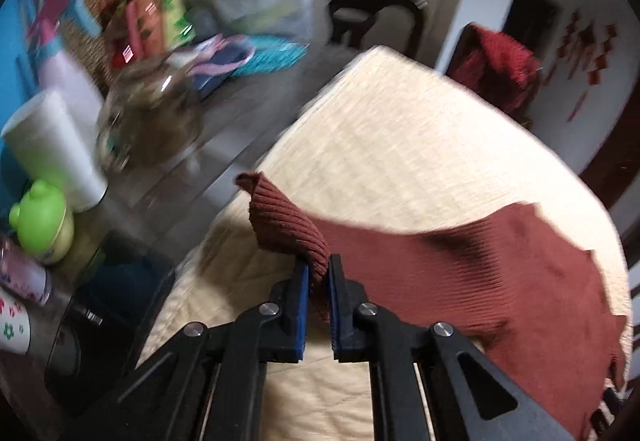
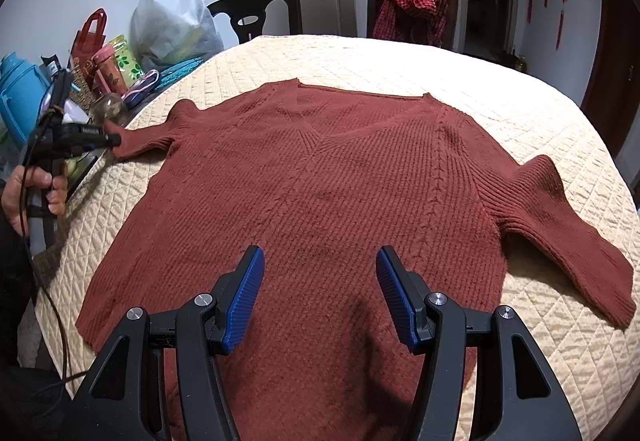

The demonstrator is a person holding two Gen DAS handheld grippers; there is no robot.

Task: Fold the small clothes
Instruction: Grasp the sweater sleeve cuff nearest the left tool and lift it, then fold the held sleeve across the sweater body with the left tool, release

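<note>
A rust-brown knitted sweater lies flat, front up, on a cream quilted table cover. Its neckline points to the far side and both short sleeves are spread out. My left gripper is shut on the cuff of the left sleeve and holds it lifted off the cover. In the right wrist view the left gripper shows at the far left on that sleeve end. My right gripper is open and empty, hovering above the lower middle of the sweater. The right sleeve lies flat.
Clutter stands along the table's left side: a white plastic bag, a red bag, a blue jug, a glass jar, a green frog container, a white roll. Two dark chairs stand behind; one holds a red checked cloth.
</note>
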